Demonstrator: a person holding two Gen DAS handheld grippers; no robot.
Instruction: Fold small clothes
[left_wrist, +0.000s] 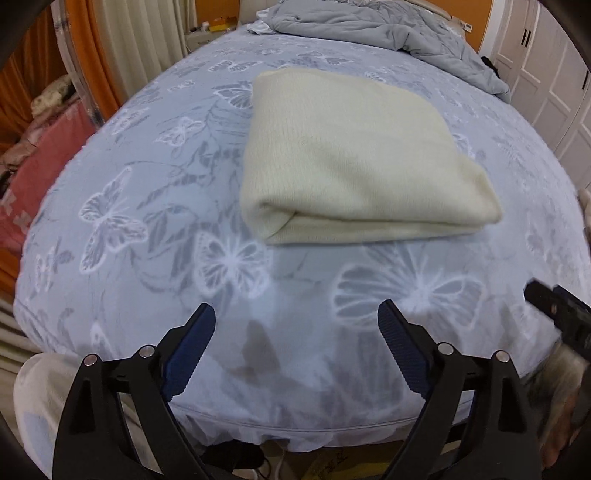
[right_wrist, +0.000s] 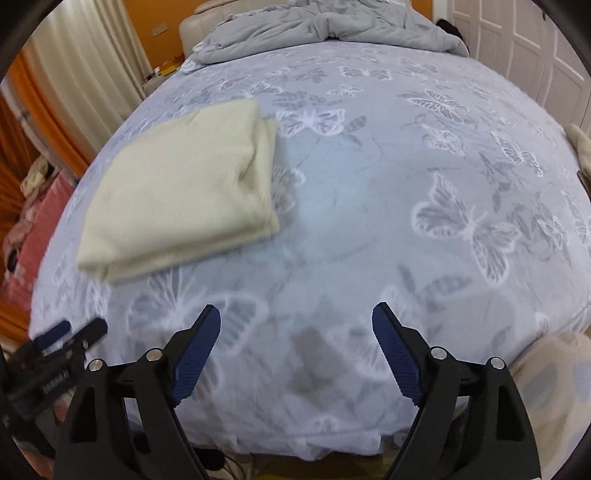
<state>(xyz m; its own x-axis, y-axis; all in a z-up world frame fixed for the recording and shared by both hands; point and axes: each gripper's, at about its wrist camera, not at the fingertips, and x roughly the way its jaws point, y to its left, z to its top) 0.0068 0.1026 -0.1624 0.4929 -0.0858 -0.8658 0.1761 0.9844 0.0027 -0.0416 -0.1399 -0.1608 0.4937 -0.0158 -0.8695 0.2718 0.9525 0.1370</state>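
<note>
A cream knit garment (left_wrist: 351, 162) lies folded into a neat rectangle on the blue butterfly-print bed (left_wrist: 147, 240). In the right wrist view it (right_wrist: 184, 192) lies to the left. My left gripper (left_wrist: 297, 325) is open and empty, held near the bed's front edge, short of the garment. My right gripper (right_wrist: 295, 325) is open and empty, over bare bedsheet (right_wrist: 369, 203) to the right of the garment. The right gripper's tip shows at the left wrist view's right edge (left_wrist: 557, 310); the left gripper shows at the right wrist view's lower left (right_wrist: 62, 343).
A rumpled grey quilt (left_wrist: 388, 29) lies at the far end of the bed. Pink bedding and clothes (left_wrist: 44, 155) sit to the left beside orange curtains. White wardrobe doors (left_wrist: 546, 81) stand at the right. A cream item (right_wrist: 583, 147) lies at the bed's right edge.
</note>
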